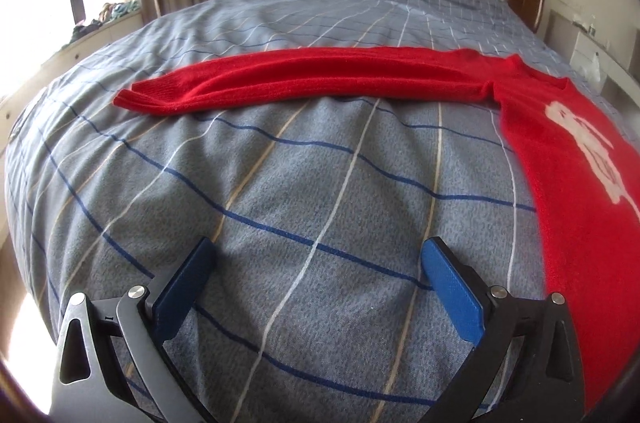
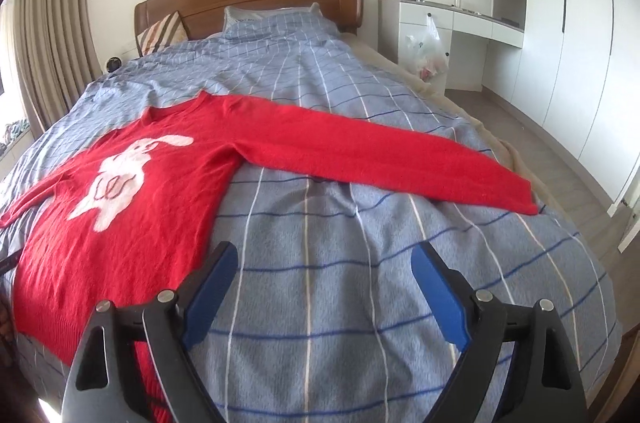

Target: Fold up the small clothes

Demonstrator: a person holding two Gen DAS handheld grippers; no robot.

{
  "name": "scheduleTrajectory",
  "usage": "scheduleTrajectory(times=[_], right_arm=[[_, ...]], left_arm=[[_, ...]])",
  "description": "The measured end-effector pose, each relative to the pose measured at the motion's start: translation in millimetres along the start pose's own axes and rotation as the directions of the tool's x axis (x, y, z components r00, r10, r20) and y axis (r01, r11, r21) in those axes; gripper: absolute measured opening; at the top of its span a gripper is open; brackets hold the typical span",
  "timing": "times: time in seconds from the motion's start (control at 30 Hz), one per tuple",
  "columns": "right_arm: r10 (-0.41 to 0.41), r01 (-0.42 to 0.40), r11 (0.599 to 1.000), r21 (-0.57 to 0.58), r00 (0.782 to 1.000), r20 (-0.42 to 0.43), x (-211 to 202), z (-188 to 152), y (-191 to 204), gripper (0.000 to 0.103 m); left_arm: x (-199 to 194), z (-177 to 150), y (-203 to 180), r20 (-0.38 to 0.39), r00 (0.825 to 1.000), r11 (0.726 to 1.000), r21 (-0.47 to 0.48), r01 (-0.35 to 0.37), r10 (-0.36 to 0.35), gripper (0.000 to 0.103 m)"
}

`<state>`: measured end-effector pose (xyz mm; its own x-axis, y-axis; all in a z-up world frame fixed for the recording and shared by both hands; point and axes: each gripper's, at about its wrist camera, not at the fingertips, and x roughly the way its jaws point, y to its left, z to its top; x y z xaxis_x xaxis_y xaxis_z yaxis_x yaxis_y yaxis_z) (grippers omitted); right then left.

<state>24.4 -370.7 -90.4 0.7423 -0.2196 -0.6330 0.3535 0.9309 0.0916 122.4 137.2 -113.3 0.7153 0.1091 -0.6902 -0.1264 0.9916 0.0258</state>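
The red sweater (image 2: 160, 175) lies face up and spread flat on the bed (image 2: 320, 303), its white rabbit motif (image 2: 120, 175) showing, both sleeves stretched straight out to the sides. No fold has been made yet.

The left claw (image 1: 316, 263) stands wide with nothing between its blue pads, hovering over bare cover; the sweater's body lies off to its right and the left sleeve (image 1: 280, 79) runs across well ahead of it. The right claw (image 2: 324, 271) is also wide and empty; the sweater's side edge and hem lie just beside and below its left finger (image 2: 208, 291), and the right sleeve (image 2: 400, 159) stretches ahead.

Risks, as a judgement: the knit is soft and thick, so a pinch that goes too deep could catch the checked bed cover along with the wool and drag it into the fold. A shallow pinch on one layer might slip and let the sleeve sag or twist as it is carried over. If the two claws lift unevenly, the body could slide and the fold would come out skewed.

The left wrist view shows the left cuff (image 1: 132, 99) and the window side; only a strip of the motif appears there. The right wrist view shows the whole motif, the neckline, the right cuff (image 2: 520, 199) near the bed's edge, and the white cabinets (image 2: 560, 23).
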Motion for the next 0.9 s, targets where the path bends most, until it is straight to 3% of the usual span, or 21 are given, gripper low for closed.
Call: scheduleTrajectory(times=[0.07, 0.13, 0.27, 0.33, 0.53, 0.9], right_arm=[[-0.04, 0.04, 0.999, 0.027, 0.999, -0.012, 16.7, 11.0, -3.6, 0.088], [-0.055, 0.057, 0.996, 0.075, 0.998, -0.031, 38.1, 13.3, -9.8, 0.099], [-0.085, 0.101, 0.992, 0.08, 0.979, -0.183, 99.5, -7.8, -18.7, 0.103], [-0.113, 0.124, 0.99, 0.069, 0.983, -0.145, 94.5, -6.6, -17.1, 0.103], [-0.151, 0.16, 0.986, 0.054, 0.978, -0.141, 93.1, -9.0, -12.7, 0.103], [-0.129, 0.138, 0.988, 0.071, 0.985, -0.116, 88.5, -13.5, -13.9, 0.103]], left_arm=[[-0.2, -2.3, -0.9, 0.009, 1.0, 1.0, -0.002, -0.008, 0.008, 0.103], [0.0, -4.2, -0.2, 0.013, 1.0, 1.0, -0.008, -0.009, 0.009, 0.103], [0.6, -4.7, 0.5, 0.013, 1.0, 1.0, -0.011, -0.002, 0.002, 0.103], [0.0, -5.6, 0.6, 0.016, 1.0, 1.0, -0.011, -0.004, 0.004, 0.103], [-0.4, -6.3, 0.5, 0.019, 1.0, 1.0, -0.011, -0.005, 0.006, 0.103], [-1.6, -6.7, -0.8, 0.025, 1.0, 1.0, -0.008, -0.015, 0.015, 0.103]])
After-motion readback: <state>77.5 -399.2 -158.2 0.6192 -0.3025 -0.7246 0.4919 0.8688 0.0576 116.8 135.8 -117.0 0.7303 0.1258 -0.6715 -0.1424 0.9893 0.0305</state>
